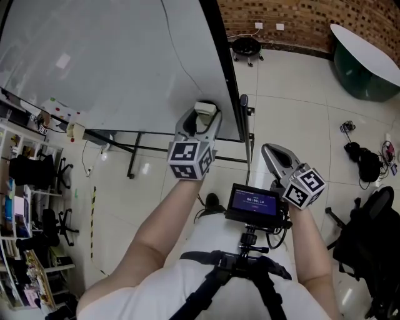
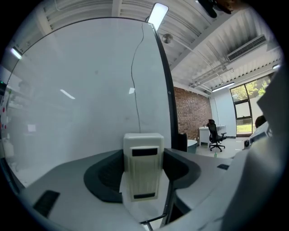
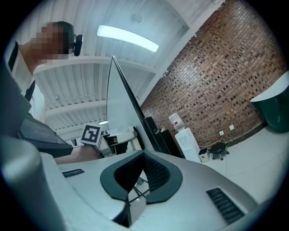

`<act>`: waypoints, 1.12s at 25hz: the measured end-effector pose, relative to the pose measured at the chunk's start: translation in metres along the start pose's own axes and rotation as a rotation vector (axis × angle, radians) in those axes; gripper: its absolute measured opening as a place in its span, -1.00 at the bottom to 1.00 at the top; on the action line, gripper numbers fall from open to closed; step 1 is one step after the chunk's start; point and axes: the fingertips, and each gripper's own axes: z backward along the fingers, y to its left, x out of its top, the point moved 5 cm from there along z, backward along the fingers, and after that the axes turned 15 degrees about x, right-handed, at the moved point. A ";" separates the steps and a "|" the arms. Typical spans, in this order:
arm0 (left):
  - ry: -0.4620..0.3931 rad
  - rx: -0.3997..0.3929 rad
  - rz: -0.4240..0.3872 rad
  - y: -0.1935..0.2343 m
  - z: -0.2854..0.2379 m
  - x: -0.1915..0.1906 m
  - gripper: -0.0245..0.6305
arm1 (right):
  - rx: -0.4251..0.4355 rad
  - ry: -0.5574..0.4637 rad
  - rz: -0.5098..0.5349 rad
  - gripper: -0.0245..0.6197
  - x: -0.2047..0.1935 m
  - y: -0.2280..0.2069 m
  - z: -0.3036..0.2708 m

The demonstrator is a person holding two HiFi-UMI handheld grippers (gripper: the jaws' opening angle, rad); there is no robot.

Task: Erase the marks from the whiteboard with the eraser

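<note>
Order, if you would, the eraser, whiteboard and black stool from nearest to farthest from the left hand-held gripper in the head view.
1. eraser, held in the left hand-held gripper.
2. whiteboard, just ahead and left.
3. black stool, far off by the brick wall.

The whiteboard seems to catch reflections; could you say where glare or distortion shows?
Head view: pale light patches on the whiteboard; left gripper view: fisheye bends its frame, ceiling-light streaks reflect on it; right gripper view: a bright ceiling light, strong fisheye curving.
</note>
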 end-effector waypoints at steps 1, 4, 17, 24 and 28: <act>-0.018 0.004 -0.001 0.002 0.000 0.010 -0.12 | 0.004 0.003 0.006 -0.86 0.001 0.000 -0.002; -0.066 0.012 -0.013 0.003 0.007 0.034 -0.12 | 0.005 0.011 0.020 -0.86 0.002 0.001 -0.003; 0.147 -0.041 -0.026 0.007 0.003 -0.055 -0.12 | -0.005 0.028 0.049 -0.86 0.005 0.021 -0.023; 0.067 -0.102 -0.029 0.008 0.007 -0.025 -0.12 | -0.032 0.023 0.070 -0.86 0.015 0.038 -0.034; -0.007 -0.141 -0.049 0.005 0.013 0.018 -0.12 | -0.040 0.010 0.083 -0.86 0.020 0.045 -0.037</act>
